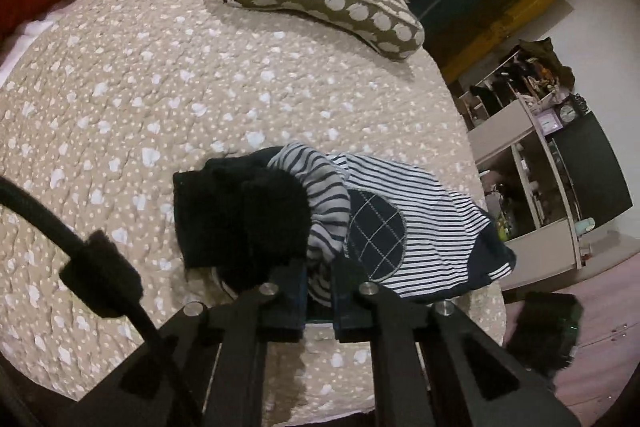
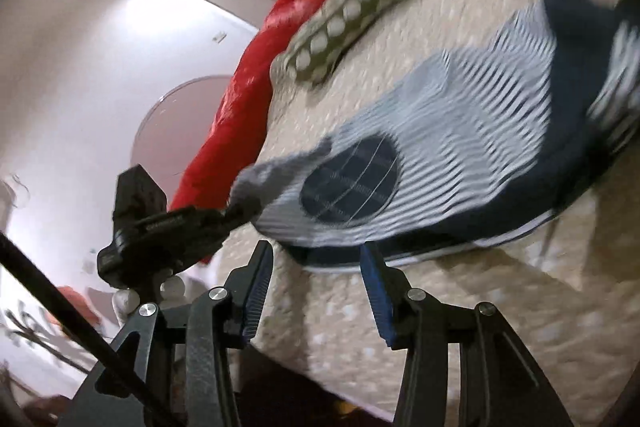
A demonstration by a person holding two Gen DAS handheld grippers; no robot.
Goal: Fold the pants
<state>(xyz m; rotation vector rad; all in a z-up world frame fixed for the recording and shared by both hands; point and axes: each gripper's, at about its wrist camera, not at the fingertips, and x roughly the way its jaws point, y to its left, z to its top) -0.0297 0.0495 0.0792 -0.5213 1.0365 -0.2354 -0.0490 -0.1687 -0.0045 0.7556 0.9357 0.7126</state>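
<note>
From the left wrist, my left tongs [image 1: 320, 279] are pinched tight on a bunched fold of the striped pants [image 1: 404, 227], which spread ahead over the quilted bed [image 1: 120, 87]. From the right wrist, my right tongs [image 2: 316, 267] stand partway apart, empty, the pants' near hem just beyond their tips.

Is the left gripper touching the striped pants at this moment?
Touching. The left wrist view shows the left gripper shut on a bunched fold of the striped pants, the fabric pinched between its fingers.
</note>
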